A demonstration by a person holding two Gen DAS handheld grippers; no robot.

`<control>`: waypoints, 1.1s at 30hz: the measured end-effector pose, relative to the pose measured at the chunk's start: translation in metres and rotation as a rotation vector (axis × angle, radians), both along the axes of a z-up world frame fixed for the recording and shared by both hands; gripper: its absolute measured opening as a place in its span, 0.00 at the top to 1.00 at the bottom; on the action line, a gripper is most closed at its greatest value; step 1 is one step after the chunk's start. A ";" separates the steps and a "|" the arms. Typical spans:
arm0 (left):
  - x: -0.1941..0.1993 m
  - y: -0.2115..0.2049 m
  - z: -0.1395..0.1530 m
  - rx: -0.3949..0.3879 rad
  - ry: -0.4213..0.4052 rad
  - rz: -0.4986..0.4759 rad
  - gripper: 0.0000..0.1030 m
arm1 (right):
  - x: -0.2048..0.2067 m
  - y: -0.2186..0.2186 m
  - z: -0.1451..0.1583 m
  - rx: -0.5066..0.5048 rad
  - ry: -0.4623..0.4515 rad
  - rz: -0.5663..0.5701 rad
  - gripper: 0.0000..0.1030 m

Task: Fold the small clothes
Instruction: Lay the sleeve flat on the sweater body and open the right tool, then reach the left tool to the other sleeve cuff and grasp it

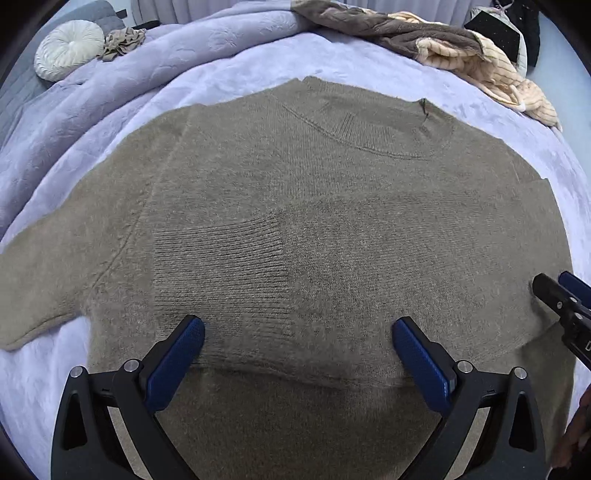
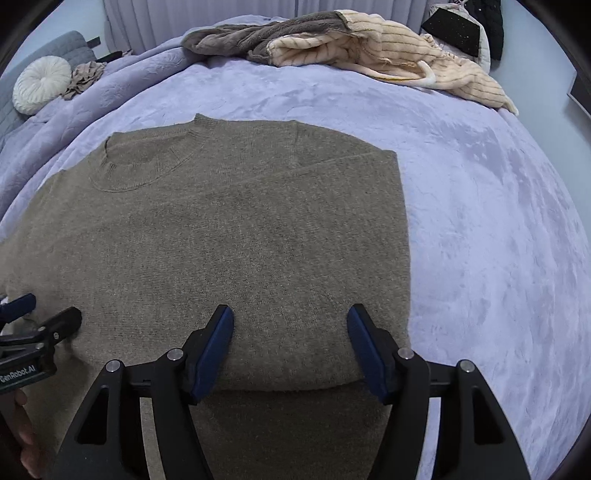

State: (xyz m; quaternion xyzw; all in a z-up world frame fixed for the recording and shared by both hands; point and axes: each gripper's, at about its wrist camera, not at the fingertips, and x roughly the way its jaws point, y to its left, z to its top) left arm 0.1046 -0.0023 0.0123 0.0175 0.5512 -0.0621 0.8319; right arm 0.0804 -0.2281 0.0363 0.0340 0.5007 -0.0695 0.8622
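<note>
A taupe knit sweater lies flat on the lavender bedspread, neckline at the far side. Its right sleeve is folded across the body, ribbed cuff near the middle; the left sleeve stretches out to the left. In the right wrist view the sweater has a straight folded right edge. My left gripper is open and empty, just above the lower part of the sweater. My right gripper is open and empty over the sweater's lower right part. Each gripper shows at the edge of the other's view.
A brown and cream striped garment pile lies at the far side of the bed. A round white cushion and a small beige cloth sit at the far left. Black items are at the far right. Bare bedspread lies right of the sweater.
</note>
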 end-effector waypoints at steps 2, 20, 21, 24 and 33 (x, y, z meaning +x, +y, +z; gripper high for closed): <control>-0.004 0.005 0.004 -0.017 -0.008 0.017 0.00 | -0.004 0.015 0.004 0.024 -0.029 0.044 0.32; -0.100 0.078 0.071 -0.034 -0.149 0.117 0.00 | -0.079 0.117 0.046 -0.035 -0.114 0.187 0.19; -0.102 0.081 0.073 -0.025 -0.160 0.125 0.00 | -0.084 0.122 0.049 -0.039 -0.122 0.191 0.19; -0.107 0.094 0.079 -0.010 -0.191 0.141 0.00 | -0.097 0.138 0.057 -0.044 -0.142 0.207 0.19; -0.113 0.133 0.101 -0.024 -0.258 0.190 0.00 | -0.101 0.180 0.076 -0.056 -0.186 0.262 0.19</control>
